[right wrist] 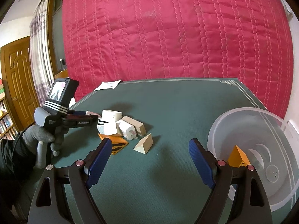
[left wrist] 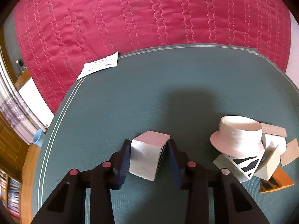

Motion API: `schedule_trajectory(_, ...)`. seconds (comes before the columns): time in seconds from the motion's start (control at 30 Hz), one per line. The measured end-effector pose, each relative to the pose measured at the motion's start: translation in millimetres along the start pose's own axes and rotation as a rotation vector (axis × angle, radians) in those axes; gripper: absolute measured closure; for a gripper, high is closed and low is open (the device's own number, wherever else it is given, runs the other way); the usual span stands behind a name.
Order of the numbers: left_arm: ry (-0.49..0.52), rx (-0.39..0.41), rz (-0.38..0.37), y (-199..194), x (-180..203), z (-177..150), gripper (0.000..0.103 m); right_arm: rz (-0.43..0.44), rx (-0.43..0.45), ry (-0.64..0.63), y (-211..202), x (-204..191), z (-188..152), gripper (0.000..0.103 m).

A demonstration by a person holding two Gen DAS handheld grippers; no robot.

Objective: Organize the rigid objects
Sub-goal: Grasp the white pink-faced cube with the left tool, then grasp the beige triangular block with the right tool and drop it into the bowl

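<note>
My left gripper (left wrist: 149,156) is clamped on one white block (left wrist: 147,155), both pads pressing its sides, just left of the pile (right wrist: 121,128). My right gripper (right wrist: 149,160) stands wide with nothing between its pads, over bare green mat (right wrist: 168,112). One clear plastic bowl (right wrist: 261,123) sits at the right mat edge, holding one orange wedge (right wrist: 238,155). One pale wooden wedge (right wrist: 143,145) lies apart from the pile. Beyond, open mat runs to its far edge, where one paper sheet (left wrist: 100,66) overhangs the corner against the red quilt (left wrist: 149,15).
</note>
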State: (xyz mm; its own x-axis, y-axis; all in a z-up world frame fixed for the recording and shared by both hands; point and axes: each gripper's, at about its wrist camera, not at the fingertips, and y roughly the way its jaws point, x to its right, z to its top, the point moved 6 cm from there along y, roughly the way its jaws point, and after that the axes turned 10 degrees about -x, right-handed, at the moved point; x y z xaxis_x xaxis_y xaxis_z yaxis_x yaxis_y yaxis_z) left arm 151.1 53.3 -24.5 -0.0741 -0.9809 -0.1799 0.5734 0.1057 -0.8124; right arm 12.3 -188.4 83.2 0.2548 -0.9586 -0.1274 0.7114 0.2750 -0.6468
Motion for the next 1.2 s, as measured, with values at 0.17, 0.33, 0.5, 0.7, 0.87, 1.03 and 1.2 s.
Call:
schedule_trajectory(0.17, -0.040, 0.020, 0.003, -8.7, -2.7, -6.2, 0.066, 0.003, -0.009, -0.004, 2.0, -1.6, 0.4, 0.018)
schedule_trajectory(0.33, -0.043, 0.059, 0.004, -29.0, 2.6, -13.1, 0.066, 0.025, -0.051, 0.004, 11.4, 0.1, 0.6, 0.018)
schedule_trajectory(0.5, -0.063, 0.110, -0.035, -56.2, 3.1, -17.0, 0.066, 0.079, -0.154, 0.012, 29.7, -3.2, -3.7, 0.024)
schedule_trajectory(0.7, -0.076, 0.134, -0.083, -71.6, 5.1, -24.6, 0.066, 0.068, -0.246, -0.061, 52.2, -12.1, 2.0, 0.037)
schedule_trajectory(0.87, -0.059, 0.139, -0.105, -74.5, 11.5, -28.0, 0.066, 0.019, -0.305, -0.083, 78.7, -4.5, 4.4, 0.048)
schedule_trajectory(1.03, -0.061, 0.130, -0.117, -71.5, 10.4, -29.3, 0.066, 0.011, -0.349, -0.107, 93.4, -1.1, 5.5, 0.049)
schedule_trajectory(1.2, -0.059, 0.132, -0.121, -73.0, 11.8, -31.4, 0.066, -0.016, -0.355, -0.183, 103.0, -8.5, 12.5, 0.049)
